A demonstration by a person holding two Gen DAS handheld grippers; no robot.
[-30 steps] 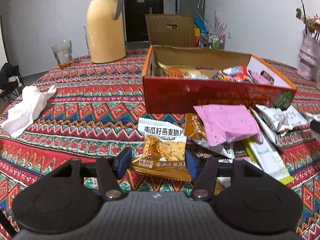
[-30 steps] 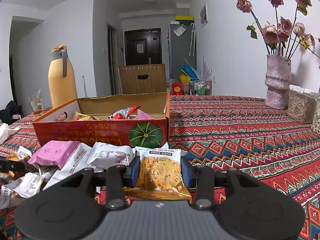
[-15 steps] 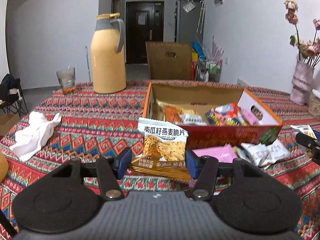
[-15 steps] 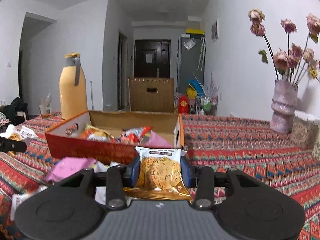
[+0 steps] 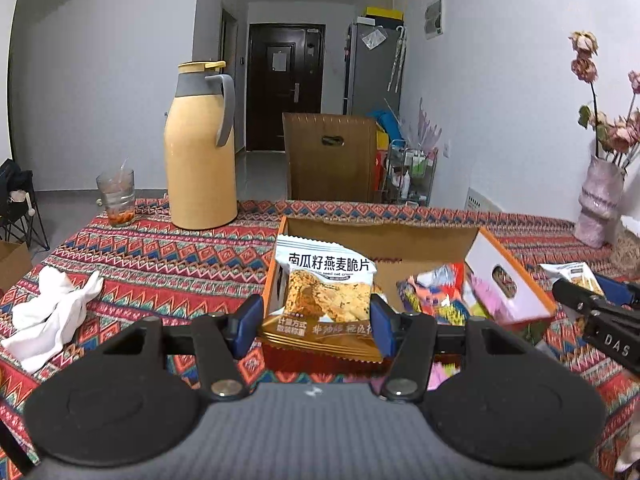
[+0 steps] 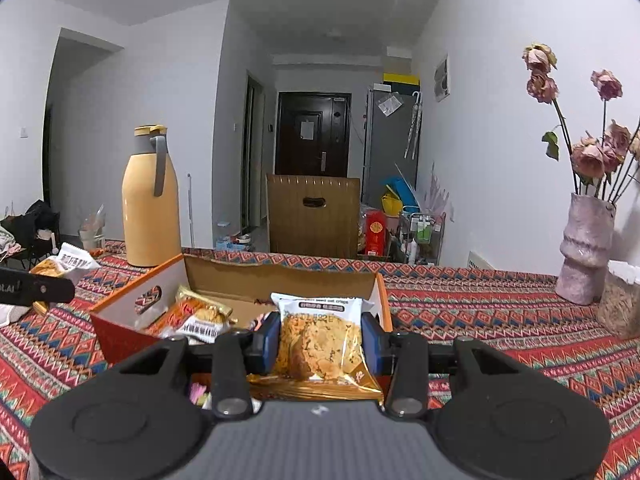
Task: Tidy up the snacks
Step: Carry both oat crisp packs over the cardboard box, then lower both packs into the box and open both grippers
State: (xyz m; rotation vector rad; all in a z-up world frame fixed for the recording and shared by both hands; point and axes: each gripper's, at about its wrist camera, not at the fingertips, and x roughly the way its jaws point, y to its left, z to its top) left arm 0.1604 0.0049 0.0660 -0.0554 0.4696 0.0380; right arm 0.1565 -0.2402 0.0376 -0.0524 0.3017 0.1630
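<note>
At the far left of the patterned red tablecloth (image 5: 160,248) lies a crumpled white cloth (image 5: 52,312), and behind it stand a clear glass cup (image 5: 116,196) and a tall yellow thermos jug with a grey handle (image 5: 200,148). The left gripper (image 5: 316,320) pinches a white and gold oat crisp packet with Chinese print (image 5: 326,300) by its two sides and holds it in the air, in front of the near left corner of the open orange cardboard box (image 5: 508,276). In this box some colourful snack packets (image 5: 432,292) lie already. The right gripper (image 6: 318,340) is closed on a second gold cookie packet (image 6: 316,344) and holds it before the right end of the box. I judge that the step is the carrying of both packets to the box. The next move calls for bringing each packet over the rim, lowering it into a free place, and then opening the jaws.
</note>
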